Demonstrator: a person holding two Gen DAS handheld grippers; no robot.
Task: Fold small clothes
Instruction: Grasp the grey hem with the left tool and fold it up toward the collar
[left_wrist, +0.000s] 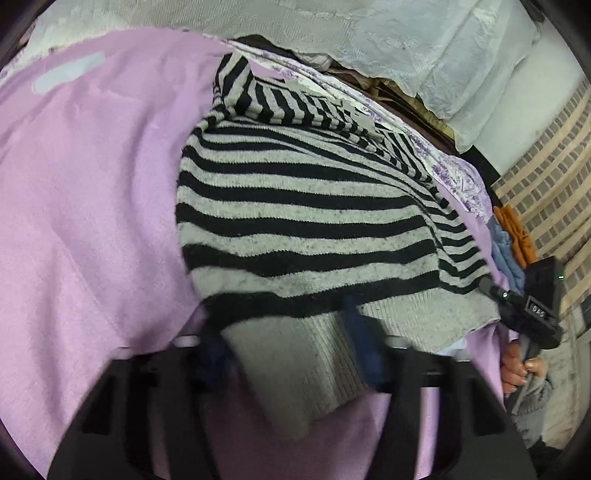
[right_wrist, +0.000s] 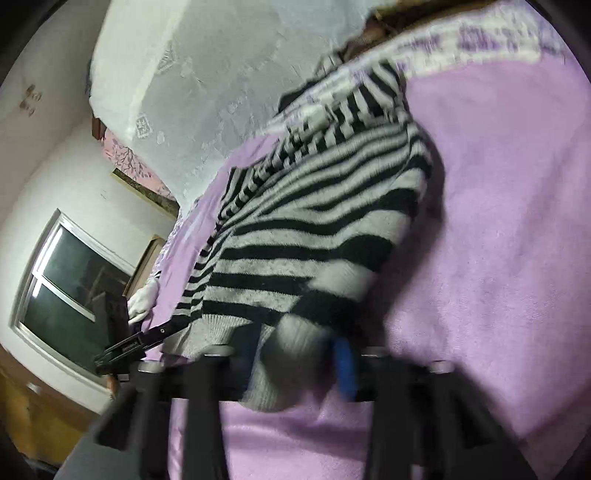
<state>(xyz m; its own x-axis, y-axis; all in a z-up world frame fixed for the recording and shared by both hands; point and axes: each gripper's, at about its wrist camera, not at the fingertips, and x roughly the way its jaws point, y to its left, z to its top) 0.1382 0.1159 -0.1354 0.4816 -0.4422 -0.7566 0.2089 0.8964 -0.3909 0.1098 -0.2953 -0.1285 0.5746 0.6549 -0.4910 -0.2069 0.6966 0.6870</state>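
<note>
A grey-and-black striped knit sweater (left_wrist: 303, 206) lies on a lilac blanket (left_wrist: 85, 206). Its grey ribbed hem (left_wrist: 295, 365) faces me. In the left wrist view my left gripper (left_wrist: 291, 350) is shut on the hem, which bunches between the dark fingers. At the hem's right corner is my right gripper (left_wrist: 496, 293), with a hand (left_wrist: 517, 369) below it. In the right wrist view my right gripper (right_wrist: 299, 354) is shut on a bunched fold of the hem (right_wrist: 291, 343) of the sweater (right_wrist: 314, 229), between blue pads (right_wrist: 345, 363). My left gripper (right_wrist: 162, 332) touches the hem's left corner.
A white lace cloth (left_wrist: 406, 37) hangs behind the bed. Orange and blue garments (left_wrist: 513, 236) lie at the blanket's right edge, by a brick-patterned wall (left_wrist: 546, 184). A dark window (right_wrist: 70, 280) and a white wall stand left of the bed. A patterned sheet (left_wrist: 458, 181) edges the blanket.
</note>
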